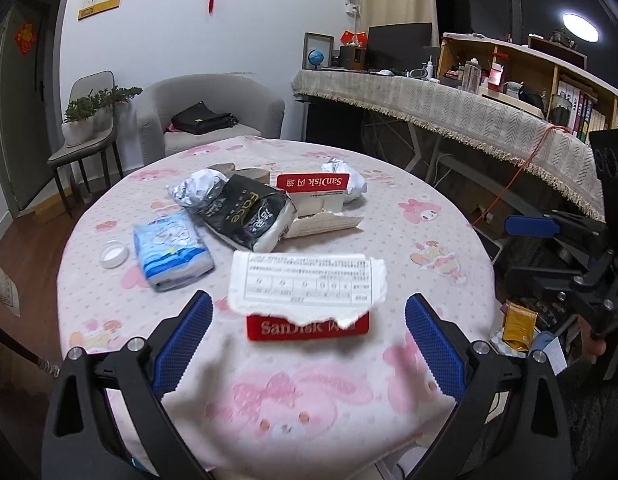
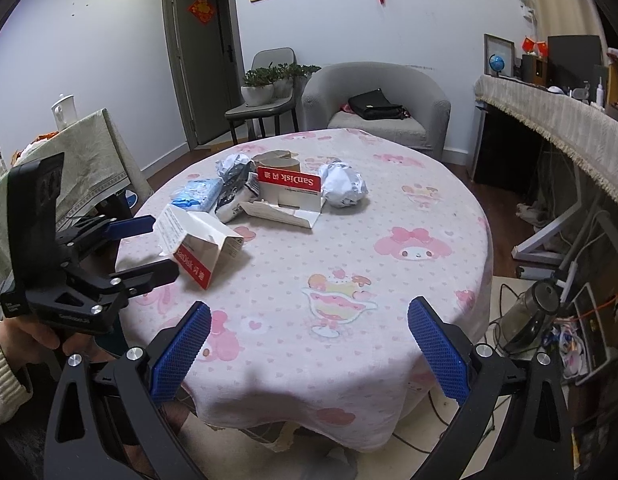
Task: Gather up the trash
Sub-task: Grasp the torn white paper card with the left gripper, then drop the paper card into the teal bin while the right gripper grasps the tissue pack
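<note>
A torn red-and-white SanDisk box (image 1: 307, 296) lies on the round table (image 1: 429, 280), just ahead of my open left gripper (image 1: 309, 340); it also shows in the right wrist view (image 2: 199, 246). Behind it lie a black tissue pack (image 1: 249, 214), a blue tissue pack (image 1: 171, 250), a second opened SanDisk box (image 1: 321, 200), two foil balls (image 1: 197, 190) (image 1: 345, 178) and a white lid (image 1: 114, 254). My right gripper (image 2: 309, 344) is open and empty over the table's near edge. The left gripper (image 2: 149, 246) shows at left in the right wrist view, jaws on either side of the box's end.
A grey armchair (image 2: 379, 100) with a black bag stands behind the table. A long cloth-covered desk (image 1: 449, 108) runs along the right. A chair with potted plants (image 1: 89, 120) stands at the far left. Clutter and cables (image 2: 549, 320) lie on the floor at right.
</note>
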Motion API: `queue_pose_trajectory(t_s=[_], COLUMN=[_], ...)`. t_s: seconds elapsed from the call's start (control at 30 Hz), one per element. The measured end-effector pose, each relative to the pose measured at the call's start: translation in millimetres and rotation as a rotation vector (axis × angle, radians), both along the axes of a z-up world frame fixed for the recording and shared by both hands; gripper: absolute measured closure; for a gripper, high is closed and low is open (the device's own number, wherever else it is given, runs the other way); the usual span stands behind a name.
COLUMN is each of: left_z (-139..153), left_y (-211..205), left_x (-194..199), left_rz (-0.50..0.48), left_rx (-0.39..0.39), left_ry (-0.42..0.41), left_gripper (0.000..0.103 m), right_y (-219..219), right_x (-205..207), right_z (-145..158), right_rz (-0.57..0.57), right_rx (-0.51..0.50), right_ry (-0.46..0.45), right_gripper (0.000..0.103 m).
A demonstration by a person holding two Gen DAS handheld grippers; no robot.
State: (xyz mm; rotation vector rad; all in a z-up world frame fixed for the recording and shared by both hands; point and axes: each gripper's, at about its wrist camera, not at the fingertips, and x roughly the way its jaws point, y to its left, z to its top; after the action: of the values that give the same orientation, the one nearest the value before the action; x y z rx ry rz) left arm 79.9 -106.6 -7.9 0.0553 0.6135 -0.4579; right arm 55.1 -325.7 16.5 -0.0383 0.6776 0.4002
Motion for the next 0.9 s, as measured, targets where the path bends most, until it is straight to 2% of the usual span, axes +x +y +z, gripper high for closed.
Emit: queue_pose_trajectory(t_s=[0.5,0.57,0.6,0.7,0.9], left_z=[-6,-8,-9,-11,-1], left_y=[-19,-21,-22,-20,-11], left_x=[33,36,38,40,23], left_rz=[0.019,0.020,0.027,0.023,0.029], left_rx=[-0.008,0.001,0.017,0.005,-0.003], left_ry=[0.022,0.033,0.044,0.058,0.002], left_gripper=[0.005,0.011,0.025,0.025,0.025], right_y=[0,2,4,7,19], right_x=[22,25,26,29,36], right_z=[-4,-4,-4,-2,2], right_rz=[0.036,0.042,0.046,0.046,0.062], right_rx=[-0.011,-0.017,-0.019,-0.018,-0.008], right_ry=[0.031,0.033,0.033,0.031,0.028], right_gripper=[0.003,0.003,0.003,0.003,0.003])
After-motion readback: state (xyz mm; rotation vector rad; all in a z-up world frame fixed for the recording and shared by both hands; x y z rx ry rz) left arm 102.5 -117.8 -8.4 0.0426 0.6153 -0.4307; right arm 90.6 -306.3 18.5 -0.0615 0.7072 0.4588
